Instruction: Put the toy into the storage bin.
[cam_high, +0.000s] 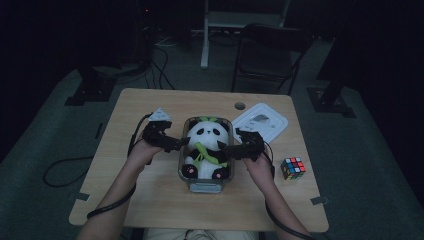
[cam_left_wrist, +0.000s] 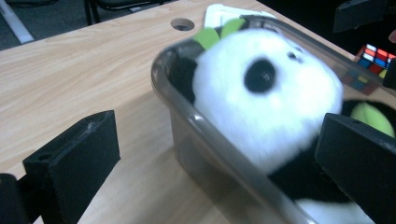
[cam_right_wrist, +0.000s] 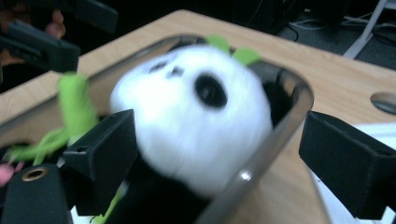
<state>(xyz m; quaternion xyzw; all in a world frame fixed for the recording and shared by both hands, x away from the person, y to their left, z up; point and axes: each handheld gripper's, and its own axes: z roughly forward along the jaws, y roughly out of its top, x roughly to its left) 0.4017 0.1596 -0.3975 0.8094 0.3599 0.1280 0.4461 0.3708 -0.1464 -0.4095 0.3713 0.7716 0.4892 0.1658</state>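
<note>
Black jaws of the left gripper stand wide apart astride the near long wall of the clear container: one jaw outside over the table, the other inside against the panda plush. On the opposite side the right gripper mirrors this, jaws likewise apart, one inside by the panda's shoulder and one outside the rim. Neither gripper is clamped on anything.

Location of items: the panda lies on its back inside the container at the table's centre, head toward the far edge, filling it nearly wall to wall. A white lid lies just beyond the container to the right; a puzzle cube sits near the right edge, apart from the work.

Risks, as judged:
- Closing now would pinch wall and plush together, so a lift would drag the container up with the toy.
- Smooth, curved walls give a poor bite; a slip could tip the container.
- Uneven pull between the two sides could twist the toy and jam it.
- A sideways shove could push the container into the lid.
</note>
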